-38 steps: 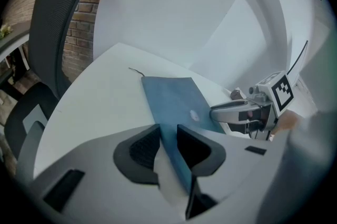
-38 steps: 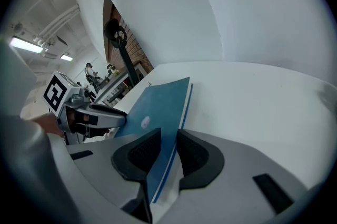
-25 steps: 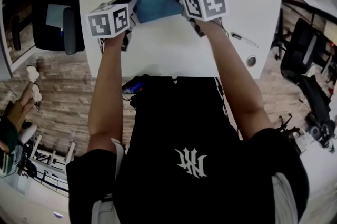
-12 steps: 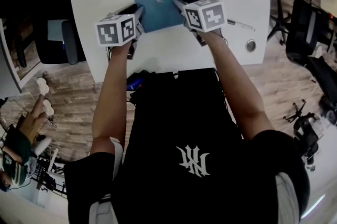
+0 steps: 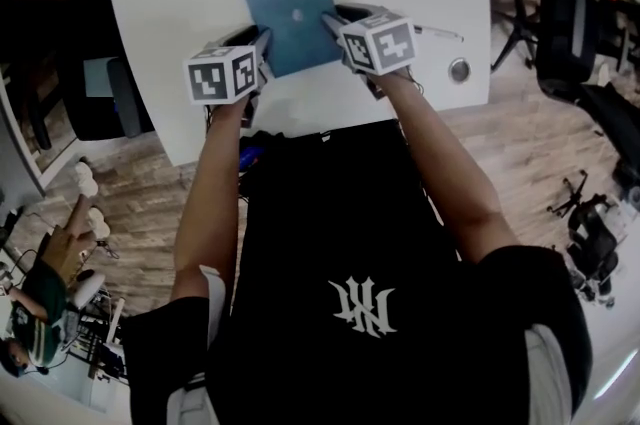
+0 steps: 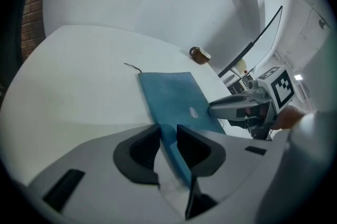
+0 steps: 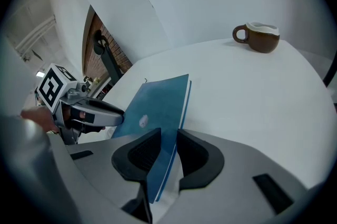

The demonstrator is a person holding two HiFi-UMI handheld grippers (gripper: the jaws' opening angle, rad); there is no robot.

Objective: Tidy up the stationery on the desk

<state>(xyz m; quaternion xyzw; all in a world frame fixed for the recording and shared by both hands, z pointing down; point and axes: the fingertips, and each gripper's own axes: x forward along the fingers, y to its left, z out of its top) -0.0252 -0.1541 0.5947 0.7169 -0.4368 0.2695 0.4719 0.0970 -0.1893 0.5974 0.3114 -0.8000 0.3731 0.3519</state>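
A thin blue notebook (image 5: pixel 290 11) with a small pale dot on its cover is held over the white desk (image 5: pixel 170 33) by its two near corners. My left gripper (image 5: pixel 262 48) is shut on the near left corner, and the cover (image 6: pixel 174 99) runs between its black pads (image 6: pixel 139 146). My right gripper (image 5: pixel 330 21) is shut on the near right corner, with the notebook's edge (image 7: pixel 158 104) pinched between its pads (image 7: pixel 197 154). Each gripper shows in the other's view: the right gripper (image 6: pixel 231 108) and the left gripper (image 7: pixel 100 112). I cannot tell whether the notebook's far edge touches the desk.
A brown mug (image 7: pixel 258 37) stands at the far side of the desk, seen also as the mug (image 6: pixel 199 54) in the left gripper view. A pen (image 5: pixel 440 34) and a round cable grommet (image 5: pixel 459 69) lie to the right. Office chairs (image 5: pixel 560 13) stand beside the desk.
Both grippers keep their hold on the notebook, which now sits nearer the desk's front edge. The head view has shifted and the mug has left it.
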